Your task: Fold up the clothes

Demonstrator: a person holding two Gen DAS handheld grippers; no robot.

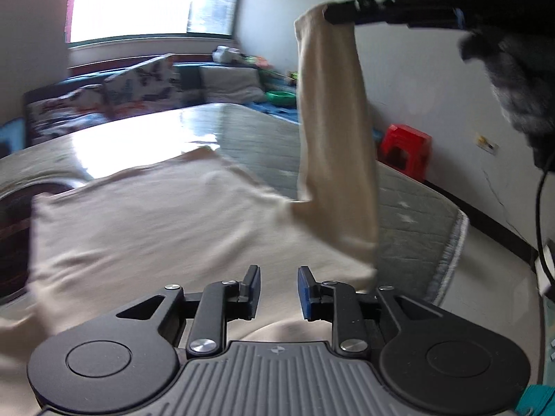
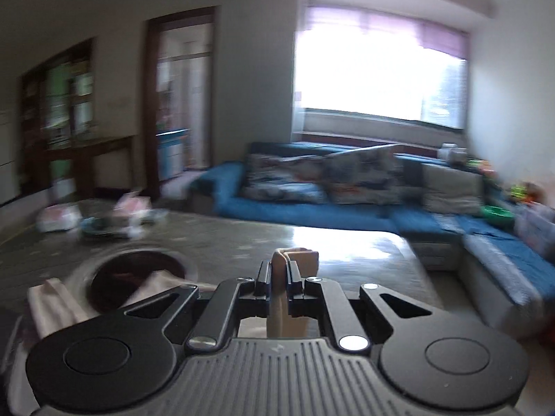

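From the left wrist, the left gripper hovers with jaws parted and empty over a beige long-sleeved cotton top spread on the grey quilted mattress; its sleeve hangs lifted above the mattress, pinched by the right gripper; from the right wrist, the right gripper clamps that beige cuff above the mattress.

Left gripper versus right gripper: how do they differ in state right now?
The left gripper is open with nothing between its fingers; the right gripper is shut on the beige sleeve. The left sits low over the garment's body; the right holds the sleeve raised. Both are the same black design.
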